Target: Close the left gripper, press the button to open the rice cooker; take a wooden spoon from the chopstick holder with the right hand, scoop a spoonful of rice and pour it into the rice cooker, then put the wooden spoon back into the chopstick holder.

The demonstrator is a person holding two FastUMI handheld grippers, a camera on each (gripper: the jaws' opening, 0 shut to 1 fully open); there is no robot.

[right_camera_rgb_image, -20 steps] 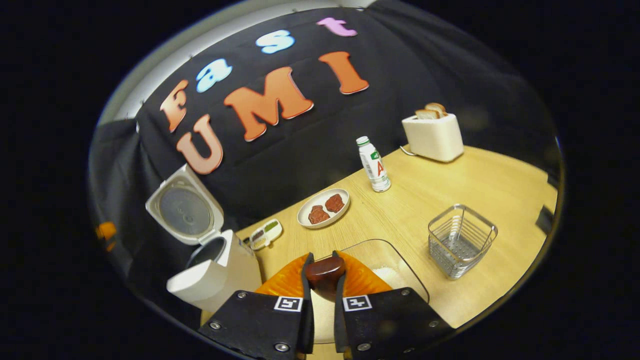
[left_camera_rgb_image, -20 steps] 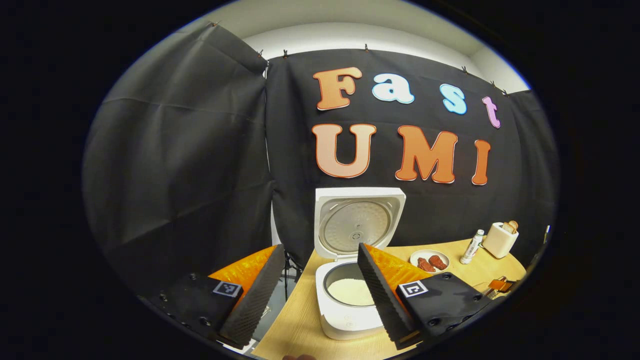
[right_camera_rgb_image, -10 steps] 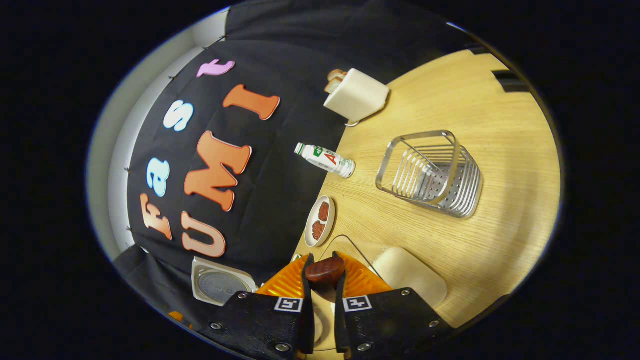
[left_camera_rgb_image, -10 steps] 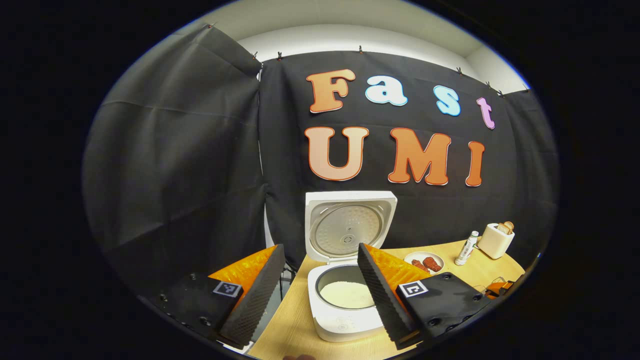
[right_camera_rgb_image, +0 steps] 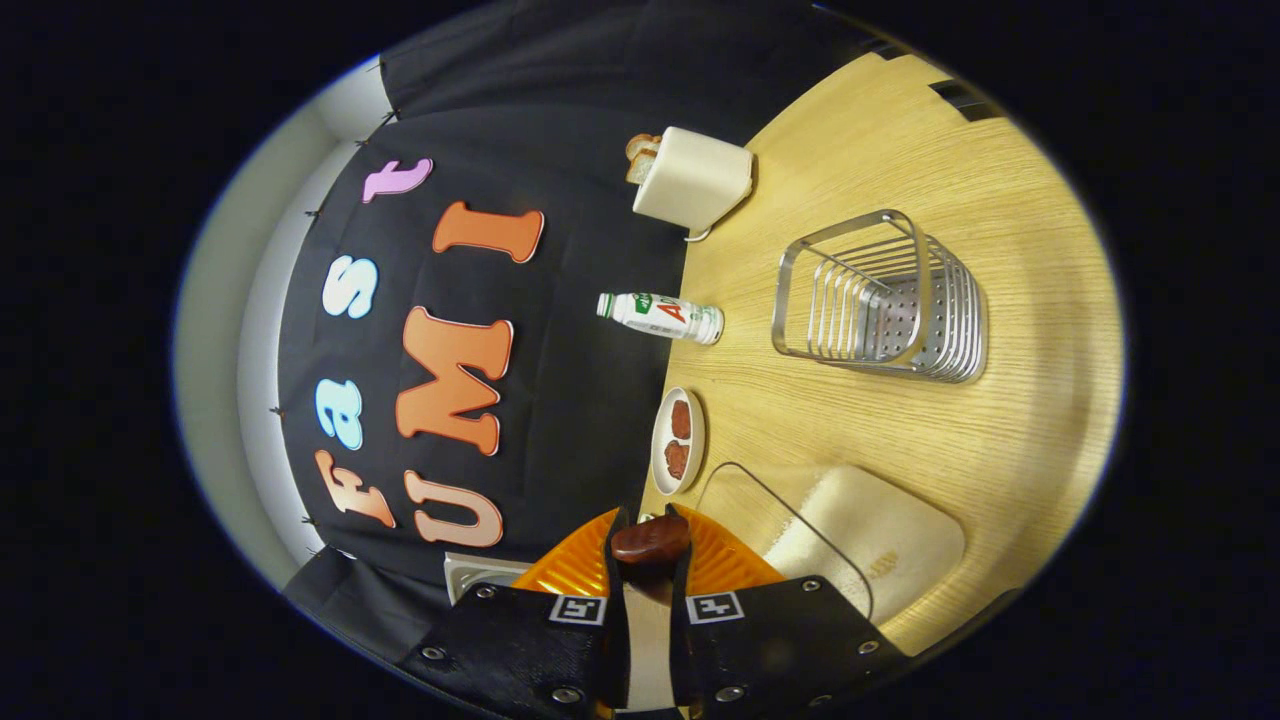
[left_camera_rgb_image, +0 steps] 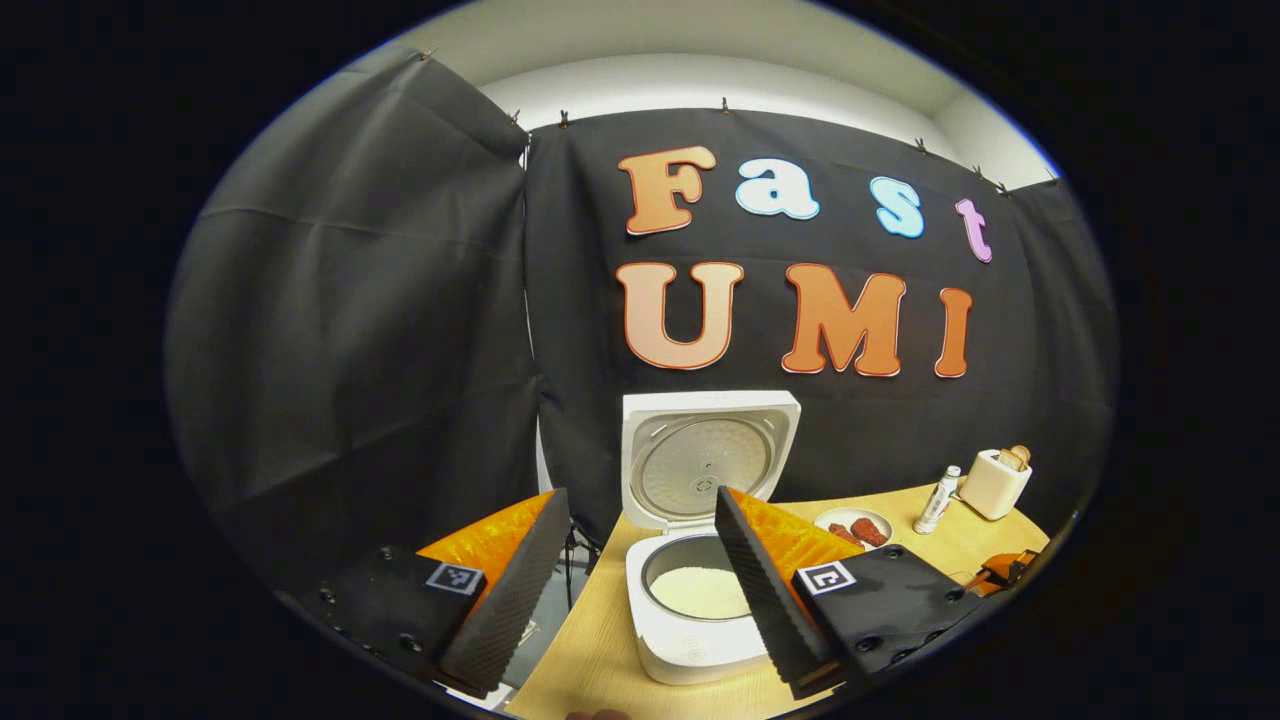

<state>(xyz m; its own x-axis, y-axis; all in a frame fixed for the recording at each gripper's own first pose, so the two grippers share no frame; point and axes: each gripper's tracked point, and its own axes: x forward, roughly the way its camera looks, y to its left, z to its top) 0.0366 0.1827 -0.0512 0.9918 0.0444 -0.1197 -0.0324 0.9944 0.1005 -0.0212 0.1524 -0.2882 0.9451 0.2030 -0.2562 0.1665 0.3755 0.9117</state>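
In the left gripper view the white rice cooker (left_camera_rgb_image: pixel 700 640) stands on the wooden table with its lid (left_camera_rgb_image: pixel 705 460) raised upright and white rice (left_camera_rgb_image: pixel 700 590) in the pot. My left gripper (left_camera_rgb_image: pixel 640 495) hovers open in front of it, the cooker showing between its fingers. My right gripper (right_camera_rgb_image: pixel 650 520) is shut on the dark wooden spoon (right_camera_rgb_image: pixel 650 540), whose rounded end pokes up between the fingers. That view is rolled on its side. The wire chopstick holder (right_camera_rgb_image: pixel 880 300) stands with nothing in it. A glass container of rice (right_camera_rgb_image: pixel 860 540) lies just beyond the right gripper.
A small plate with two brown pieces (right_camera_rgb_image: pixel 678 440), a white bottle (right_camera_rgb_image: pixel 660 315) and a white toaster with bread (right_camera_rgb_image: pixel 690 180) stand along the black cloth wall. The same plate (left_camera_rgb_image: pixel 852 525), bottle (left_camera_rgb_image: pixel 935 498) and toaster (left_camera_rgb_image: pixel 992 482) sit right of the cooker.
The right gripper has rolled further onto its side with the spoon still in it, and the cooker has slid almost out of its view. The left gripper has barely shifted.
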